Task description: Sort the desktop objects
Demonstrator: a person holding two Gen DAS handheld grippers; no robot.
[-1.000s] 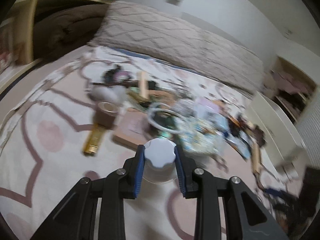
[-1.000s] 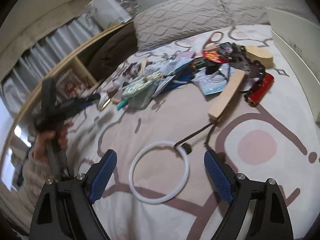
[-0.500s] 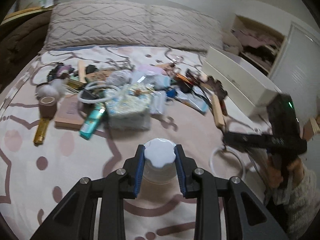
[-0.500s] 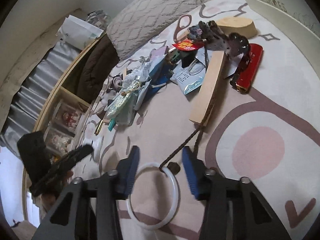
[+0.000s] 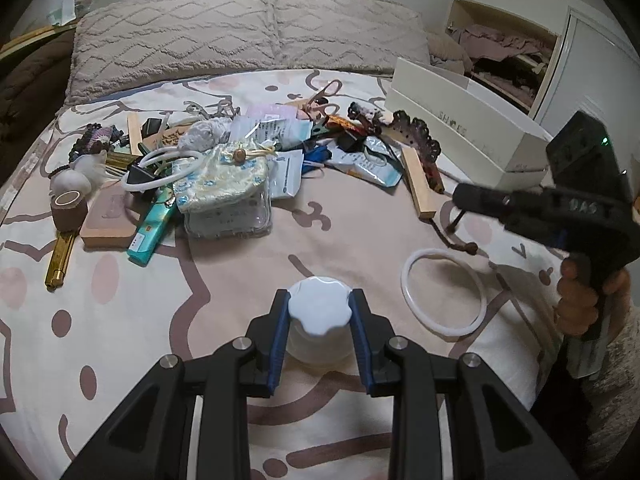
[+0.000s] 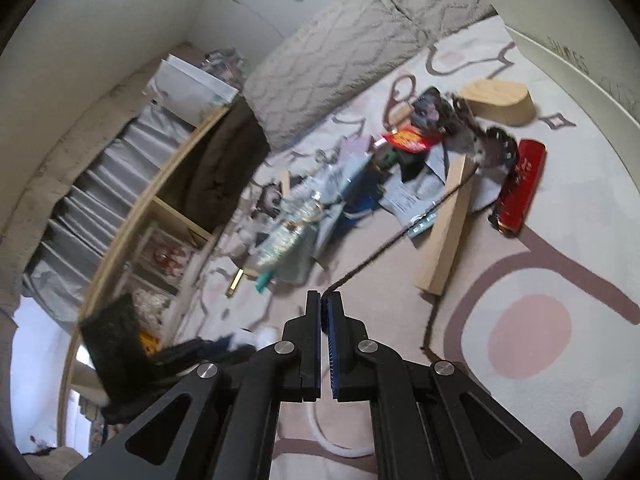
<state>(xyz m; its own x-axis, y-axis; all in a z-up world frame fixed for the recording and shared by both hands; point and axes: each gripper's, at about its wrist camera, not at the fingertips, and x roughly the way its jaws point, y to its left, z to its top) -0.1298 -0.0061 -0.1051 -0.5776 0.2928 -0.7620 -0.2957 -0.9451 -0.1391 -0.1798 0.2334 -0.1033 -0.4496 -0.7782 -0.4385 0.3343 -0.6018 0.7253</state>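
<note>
A patterned bedspread [image 5: 240,288] carries a heap of clutter [image 5: 224,184]. Only the left view shows the white ring [image 5: 444,292] lying flat. The left gripper [image 5: 319,316] clamps a white-lidded jar [image 5: 319,312]. The right gripper [image 6: 325,304] pinches a brown cord [image 6: 384,248], fingers nearly together.

We see heap [image 5: 224,168] mid-bed – pillows [image 5: 248,36] behind, box [image 5: 460,116] right, ring [image 5: 444,292] lying before box.

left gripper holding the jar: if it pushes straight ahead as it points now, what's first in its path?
Bare bedspread first, then likely the clear box under the floral pouch in the clutter. The left gripper is shut on the white-capped jar. Depth is unclear.
</note>
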